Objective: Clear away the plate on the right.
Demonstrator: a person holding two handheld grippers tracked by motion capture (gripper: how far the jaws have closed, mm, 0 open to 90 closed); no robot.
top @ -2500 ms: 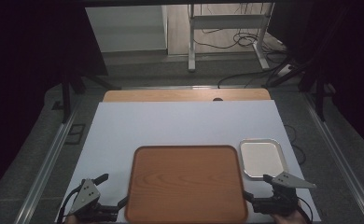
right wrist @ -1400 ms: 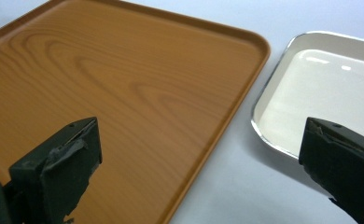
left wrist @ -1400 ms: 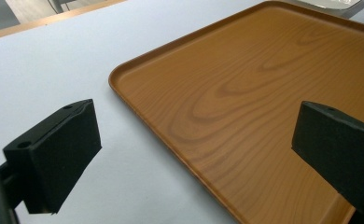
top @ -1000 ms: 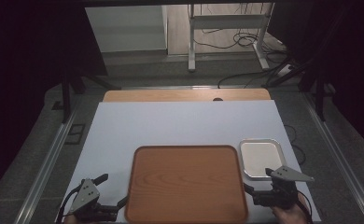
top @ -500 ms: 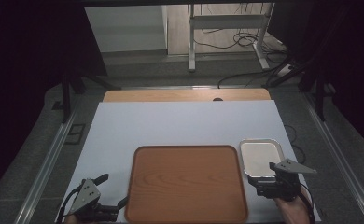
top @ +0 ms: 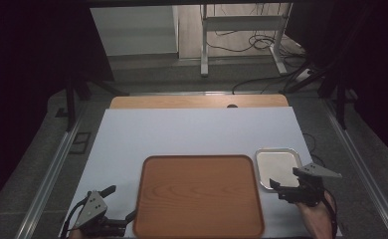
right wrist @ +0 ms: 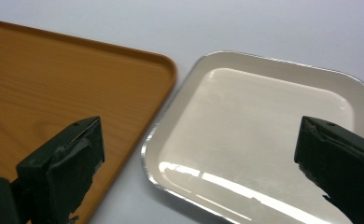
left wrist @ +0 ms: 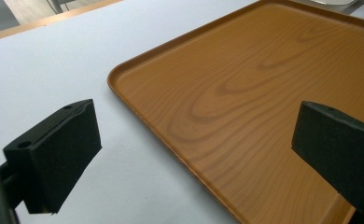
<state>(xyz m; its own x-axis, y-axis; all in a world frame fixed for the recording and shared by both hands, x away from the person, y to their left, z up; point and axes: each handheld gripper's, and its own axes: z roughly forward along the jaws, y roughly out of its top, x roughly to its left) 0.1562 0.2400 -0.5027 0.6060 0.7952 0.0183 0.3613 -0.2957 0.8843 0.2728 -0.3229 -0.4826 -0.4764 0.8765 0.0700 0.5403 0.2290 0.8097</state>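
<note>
At the table's near edge, right gripper [top: 280, 189] (jaws wide, empty) lines up w/ white dish [top: 277, 167] beside wooden tray [top: 198, 194], likely for a grab; left gripper [top: 116, 208] waits open, empty.

Small white dish [top: 278, 167] with shiny metal rim, empty, lying flat just right of brown wooden tray [top: 198, 196].

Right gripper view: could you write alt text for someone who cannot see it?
An open black tool hovers over a shiny white square dish lying on a white table. A wood-grain tray lies close beside the dish.
</note>
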